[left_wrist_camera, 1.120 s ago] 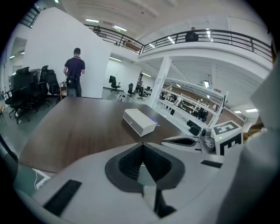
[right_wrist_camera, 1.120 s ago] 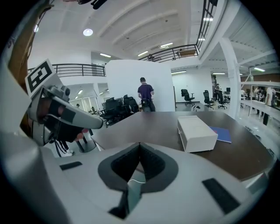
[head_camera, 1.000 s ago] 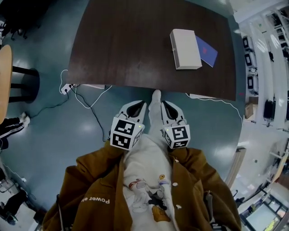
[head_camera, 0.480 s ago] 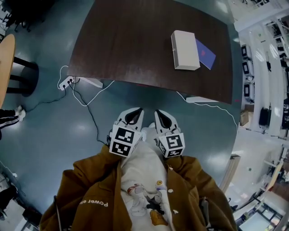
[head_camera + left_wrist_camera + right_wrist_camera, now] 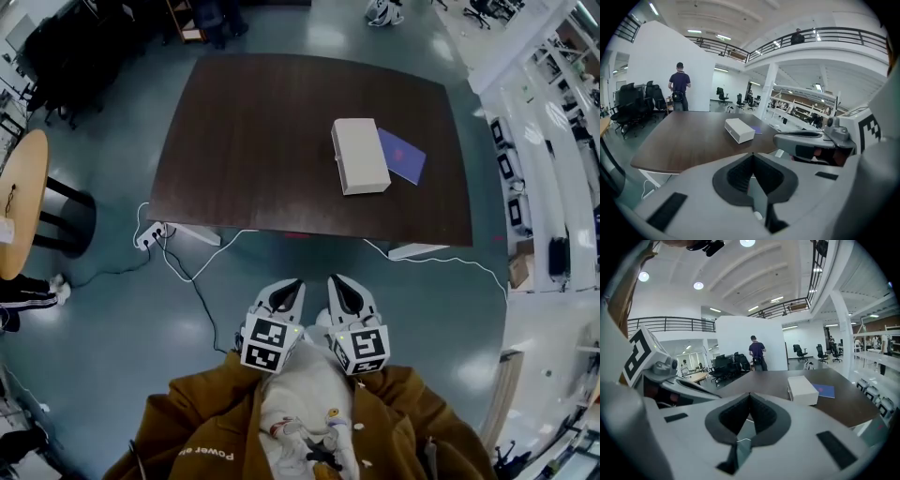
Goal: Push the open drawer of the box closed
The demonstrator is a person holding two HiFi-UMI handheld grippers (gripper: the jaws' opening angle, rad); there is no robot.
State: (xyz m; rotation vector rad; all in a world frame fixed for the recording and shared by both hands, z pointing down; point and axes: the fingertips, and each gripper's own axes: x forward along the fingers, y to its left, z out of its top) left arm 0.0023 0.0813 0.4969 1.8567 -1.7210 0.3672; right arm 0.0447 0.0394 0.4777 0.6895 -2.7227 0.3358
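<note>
**Both grippers shut and empty, short of the table; box untouched**

We take the dark brown rectangular wooden table [image 5: 262, 141] as landmark. The white rectangular cardboard box [image 5: 360, 156] lies flat on the table's right half, roughly mid-depth and away from the near edge. A flat blue-violet panel [image 5: 403, 157] lies against the box's right long side, angled a little. We cannot tell whether it is the drawer.

The left gripper [image 5: 292, 283] is off the table, over the grey-blue floor just short of the near edge and close to the person's body. In its own view the jaws are pressed together with nothing between them. The right gripper [image 5: 335, 280] is just beside it on the right, also short of the near edge, with its tips likewise together and empty. Both point toward the table, and both are well apart from the box.

The person's brown jacket [image 5: 187, 427] fills the bottom of the head view, below the grippers.

White cables [image 5: 192, 272] and a white power strip [image 5: 150, 234] lie on the floor by the table's near left corner. A round light-wood table [image 5: 19, 202] stands well left of the table. A person in a dark shirt [image 5: 679, 91] stands beyond the table's far end, near black office chairs [image 5: 633, 101].
</note>
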